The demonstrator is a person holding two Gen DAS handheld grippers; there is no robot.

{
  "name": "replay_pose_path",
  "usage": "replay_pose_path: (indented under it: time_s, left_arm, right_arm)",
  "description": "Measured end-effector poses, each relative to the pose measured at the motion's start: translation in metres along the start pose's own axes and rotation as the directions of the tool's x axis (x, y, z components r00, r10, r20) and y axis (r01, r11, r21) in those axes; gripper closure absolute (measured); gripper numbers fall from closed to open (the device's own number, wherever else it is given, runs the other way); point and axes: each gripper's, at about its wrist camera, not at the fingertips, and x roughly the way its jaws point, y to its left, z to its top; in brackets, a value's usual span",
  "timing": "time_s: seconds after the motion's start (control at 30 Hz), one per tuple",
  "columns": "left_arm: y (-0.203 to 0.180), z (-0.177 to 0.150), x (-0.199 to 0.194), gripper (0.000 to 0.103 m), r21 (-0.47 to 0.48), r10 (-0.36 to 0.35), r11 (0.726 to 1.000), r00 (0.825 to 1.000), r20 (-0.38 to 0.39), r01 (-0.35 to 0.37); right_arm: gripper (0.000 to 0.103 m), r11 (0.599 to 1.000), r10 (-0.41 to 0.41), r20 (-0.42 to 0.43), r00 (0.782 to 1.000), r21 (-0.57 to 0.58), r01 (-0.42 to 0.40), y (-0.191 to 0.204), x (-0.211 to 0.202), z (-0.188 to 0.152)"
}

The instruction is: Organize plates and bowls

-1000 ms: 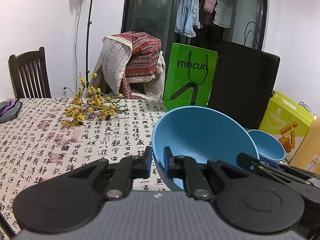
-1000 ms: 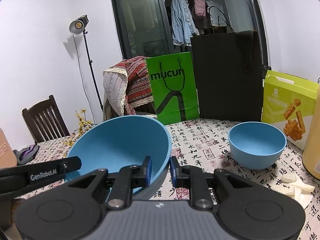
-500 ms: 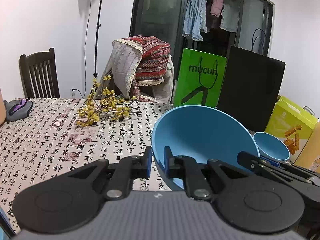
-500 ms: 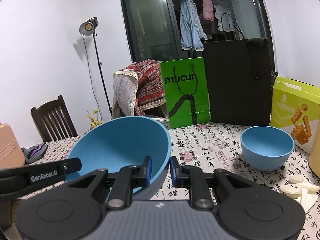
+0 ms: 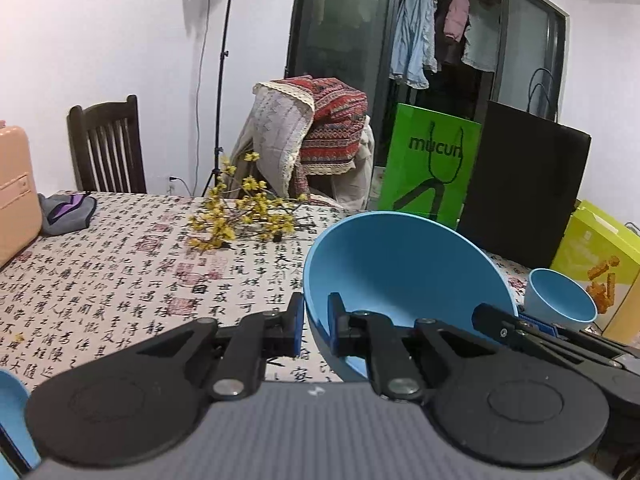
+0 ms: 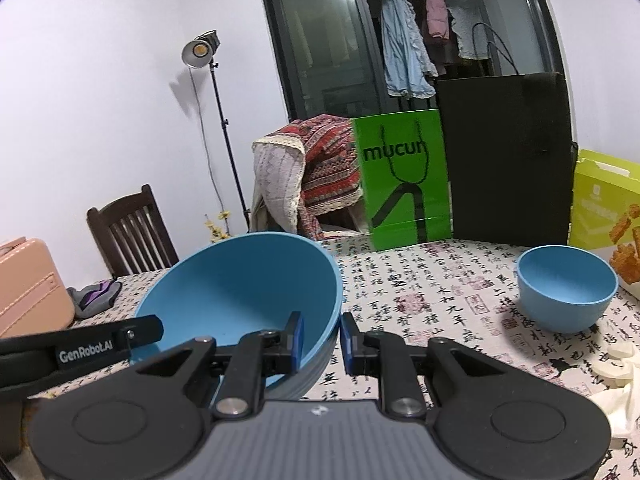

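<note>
A large blue bowl [image 5: 404,276] hangs tilted above the table, held by both grippers on opposite sides of its rim. My left gripper [image 5: 316,330] is shut on the bowl's left rim. My right gripper [image 6: 322,342] is shut on the right rim of the same large blue bowl [image 6: 240,292], where a second grey-blue rim seems nested under it. A small blue bowl [image 6: 566,292] stands upright on the table to the right, also the small blue bowl [image 5: 560,298] in the left wrist view. Something blue [image 5: 14,412] peeks in at the lower left corner.
The table [image 5: 120,280] has a calligraphy-print cloth. On it lie yellow flower twigs [image 5: 244,216], a grey-purple cloth [image 5: 66,208], a pink case [image 5: 16,188], a green bag [image 6: 404,184], a black bag [image 6: 508,160], a yellow-green box [image 6: 604,200] and white scraps [image 6: 616,364]. A chair [image 5: 106,148] stands behind.
Both grippers have carried the large bowl sideways, still gripped; the background slid right in both views, bringing the pink case into view at left and shifting the small bowl further right.
</note>
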Motion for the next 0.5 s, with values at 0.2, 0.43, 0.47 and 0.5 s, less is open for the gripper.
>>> replay_pose_path:
  time_s: [0.2,0.43,0.47,0.5]
  left_arm:
    - [0.013,-0.001,-0.007,0.091,-0.014,0.029,0.999,1.000,0.004,-0.028]
    - [0.029,-0.001,-0.015,0.091,-0.031,0.060,0.998,0.998,0.013,-0.060]
    - [0.031,-0.001,-0.015,0.091,-0.034,0.065,0.997,0.998,0.013,-0.064]
    - [0.034,-0.002,-0.017,0.091,-0.038,0.071,0.997,0.997,0.014,-0.070]
  right_arm:
    - [0.084,0.999,0.036,-0.006,0.999,-0.008,-0.036,0.012,0.002,-0.003]
    - [0.084,0.997,0.071,-0.013,0.997,-0.017,-0.071,0.026,0.004,-0.006]
    - [0.084,0.997,0.077,-0.014,0.997,-0.020,-0.077,0.029,0.004,-0.006]
    - [0.084,0.996,0.081,-0.014,0.997,-0.021,-0.081,0.031,0.005,-0.006]
